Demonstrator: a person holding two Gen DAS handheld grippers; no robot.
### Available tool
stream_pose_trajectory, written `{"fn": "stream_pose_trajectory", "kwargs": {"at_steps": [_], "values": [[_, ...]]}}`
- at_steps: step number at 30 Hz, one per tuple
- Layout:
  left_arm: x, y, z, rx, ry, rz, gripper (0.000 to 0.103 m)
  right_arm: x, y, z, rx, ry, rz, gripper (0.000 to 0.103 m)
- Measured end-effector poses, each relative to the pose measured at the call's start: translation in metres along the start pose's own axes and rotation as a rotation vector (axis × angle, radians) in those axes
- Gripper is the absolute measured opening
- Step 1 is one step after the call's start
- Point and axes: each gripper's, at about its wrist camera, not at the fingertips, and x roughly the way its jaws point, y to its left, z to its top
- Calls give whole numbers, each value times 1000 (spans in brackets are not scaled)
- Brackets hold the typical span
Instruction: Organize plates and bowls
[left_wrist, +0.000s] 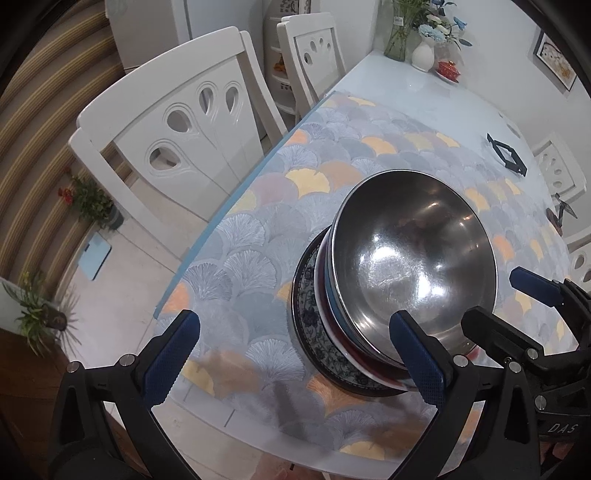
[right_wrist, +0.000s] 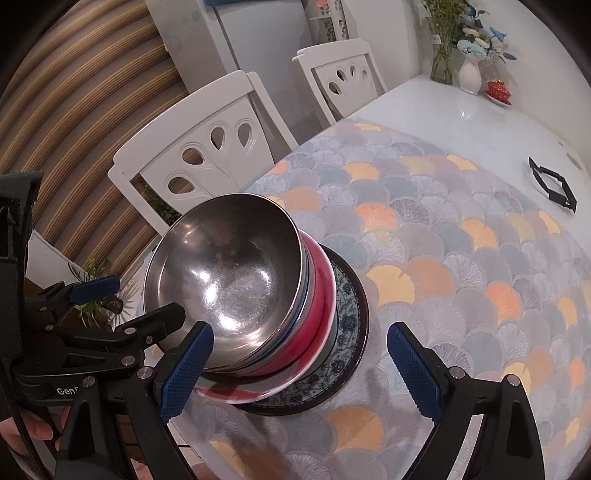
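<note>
A steel bowl (left_wrist: 413, 258) (right_wrist: 229, 273) tops a stack on the table. Under it sit a blue-rimmed bowl, a red bowl (right_wrist: 317, 295) and a blue-patterned plate (left_wrist: 314, 325) (right_wrist: 347, 317) with a dark rim. My left gripper (left_wrist: 295, 360) is open and empty at the stack's near left side, and its right finger (left_wrist: 417, 358) overlaps the stack's rim. My right gripper (right_wrist: 301, 371) is also open and empty, with its left finger (right_wrist: 184, 373) against the stack's near edge. Each gripper shows in the other's view, the right gripper (left_wrist: 513, 306) and the left gripper (right_wrist: 125, 302).
A fan-patterned mat (left_wrist: 258, 229) (right_wrist: 443, 258) covers the white table. Two white chairs (left_wrist: 177, 122) (right_wrist: 207, 147) stand along its left edge. At the far end are flower vases (left_wrist: 423, 55), a red lidded dish (left_wrist: 448, 70) and a black folding frame (left_wrist: 506, 155) (right_wrist: 554, 188). A hand (right_wrist: 29, 432) shows at bottom left.
</note>
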Motion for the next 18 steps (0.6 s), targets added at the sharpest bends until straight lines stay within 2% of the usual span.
{"fn": "stream_pose_trajectory", "kwargs": {"at_steps": [18], "values": [[-7, -4, -3, 16, -31, 26, 102, -2, -1, -2, -2, 6, 11, 94]]}}
